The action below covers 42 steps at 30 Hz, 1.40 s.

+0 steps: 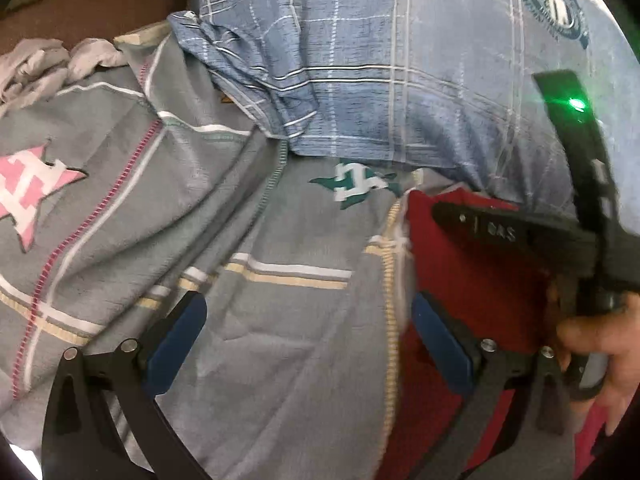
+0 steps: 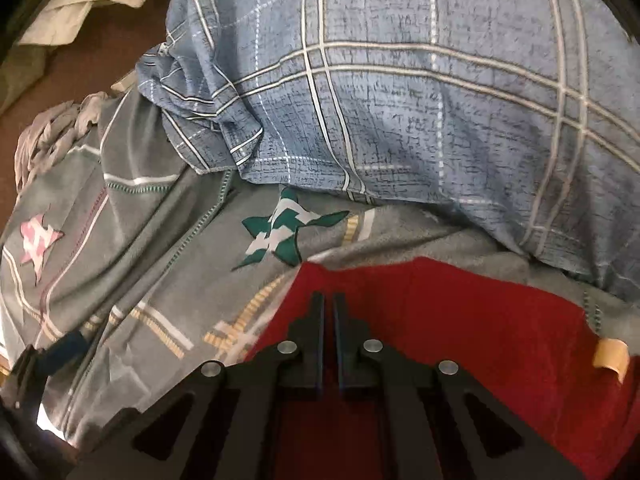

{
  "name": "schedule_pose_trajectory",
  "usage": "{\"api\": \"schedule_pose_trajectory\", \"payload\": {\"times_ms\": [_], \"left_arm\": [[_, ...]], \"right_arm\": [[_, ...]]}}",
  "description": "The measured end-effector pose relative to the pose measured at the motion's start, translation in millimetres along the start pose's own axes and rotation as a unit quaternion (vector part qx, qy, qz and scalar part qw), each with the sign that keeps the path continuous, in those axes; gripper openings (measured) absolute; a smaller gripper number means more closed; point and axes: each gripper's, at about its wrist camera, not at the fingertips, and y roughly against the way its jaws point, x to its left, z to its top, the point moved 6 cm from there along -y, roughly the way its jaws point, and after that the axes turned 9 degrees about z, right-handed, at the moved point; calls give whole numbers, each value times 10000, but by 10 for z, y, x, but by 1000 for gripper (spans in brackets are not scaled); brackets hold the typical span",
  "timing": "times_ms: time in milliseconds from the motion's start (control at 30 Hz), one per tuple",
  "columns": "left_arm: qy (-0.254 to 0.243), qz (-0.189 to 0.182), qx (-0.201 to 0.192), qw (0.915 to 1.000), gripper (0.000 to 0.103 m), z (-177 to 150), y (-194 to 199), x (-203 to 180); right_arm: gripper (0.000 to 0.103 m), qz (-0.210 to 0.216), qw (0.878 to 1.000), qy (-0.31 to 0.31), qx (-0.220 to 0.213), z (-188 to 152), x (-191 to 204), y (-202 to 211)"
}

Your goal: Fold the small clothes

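The right claw (image 2: pixel 329 300) is closed, its two jaws almost touching over the near part of the red garment (image 2: pixel 460 320). Whether any red cloth is pinched between the tips cannot be told; no fold of fabric shows in the narrow slit. The left claw (image 1: pixel 308 320) stands wide open over the grey bedsheet (image 1: pixel 280 360), with the red garment's edge just inside its right finger (image 1: pixel 440 344) and nothing gripped.

The main risk, as I judge it, is a lift that brings up nothing or only a thin single layer, because the closed tips seem to sit on top of the cloth rather than around a hem. A second risk is catching the grey sheet together with the garment, since the sheet lies directly beneath and its stitched edge runs right beside the left claw. The blue checked pillow (image 2: pixel 400 100) lies just ahead of both claws and overlaps the far edge of the sheet, so a fold carried forward could snag on it.

The red garment looks soft, matte and fairly flat, spreading ahead and to the right of the right claw, with a small tan tag (image 2: pixel 610 354) at its far right. Its full outline is hidden by the tools.
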Motion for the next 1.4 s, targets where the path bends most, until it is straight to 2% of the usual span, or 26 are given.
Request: {"api": "schedule_pose_trajectory", "payload": {"times_ms": [67, 133, 200, 267, 333, 433, 467, 500, 600, 633, 733, 800, 833, 867, 900, 1000, 1100, 1200, 1233, 1333, 1400], "left_arm": [[36, -218, -81, 9997, 103, 14, 61, -46], [-4, -411, -177, 9990, 103, 32, 133, -113], [-96, -583, -238, 9980, 103, 40, 200, -192], [-192, -690, -334, 9969, 103, 47, 258, -282], [-321, -695, -399, 9963, 103, 28, 297, -377], [-586, -634, -308, 9958, 103, -37, 248, -522], [-642, -638, -238, 9956, 103, -63, 223, -556], [-679, -659, -157, 9954, 103, -78, 186, -582], [-670, -684, -81, 9954, 103, -110, 149, -634], [-708, -640, -137, 9953, 103, -107, 166, -654], [-819, -592, -294, 9944, 103, -107, 206, -710], [-855, -675, -275, 9937, 103, -125, 213, -737], [-874, -694, -268, 9934, 103, -136, 219, -745], [-892, -701, -271, 9932, 103, -133, 223, -750], [-906, -718, -286, 9929, 103, -127, 232, -755], [-862, -909, -332, 9916, 103, -109, 293, -761], [-812, -1189, -356, 9889, 103, -108, 364, -811], [-972, -1201, -412, 9871, 103, -133, 394, -881], [-1049, -1139, -417, 9871, 103, -150, 391, -899], [-1110, -1067, -400, 9873, 103, -178, 379, -913], [-1046, -1076, -374, 9880, 103, -170, 374, -888]], "right_arm": [[19, -70, 9999, -74, 7, -79, 3, 237], [46, -90, 9997, -182, -109, -237, -22, 624], [56, -370, 9985, -231, -331, -435, -138, 1038], [56, -704, 9963, -300, -398, -700, -293, 1361], [56, -1085, 9921, -583, -251, -1003, -555, 1582], [55, -1518, 9807, -1208, 249, -1461, -1027, 1699], [53, -1365, 9828, -1241, 23, -1515, -1065, 1835], [57, -1295, 9825, -1322, -194, -1553, -1085, 2005], [60, -1369, 9728, -1712, -748, -1596, -1228, 2456], [63, -1449, 9674, -1860, -922, -1601, -1330, 2581], [63, -1767, 9533, -2186, -1109, -1572, -1608, 2677], [55, -1835, 9542, -2122, -1043, -1569, -1698, 2616], [36, -1929, 9554, -2052, -885, -1580, -1749, 2525], [28, -2122, 9546, -1960, -731, -1603, -1797, 2439], [28, -2313, 9531, -1844, -647, -1631, -1838, 2363], [29, -2412, 9492, -1878, -748, -1657, -1822, 2380], [36, -2277, 9486, -1971, -972, -1668, -1728, 2516], [60, -1861, 9509, -2158, -1210, -1772, -1596, 2741], [63, -1859, 9498, -2180, -1254, -1809, -1558, 2810], [69, -1844, 9403, -2445, -1485, -1940, -1513, 3075], [76, -1446, 9274, -2929, -1823, -2060, -1557, 3197]]}}
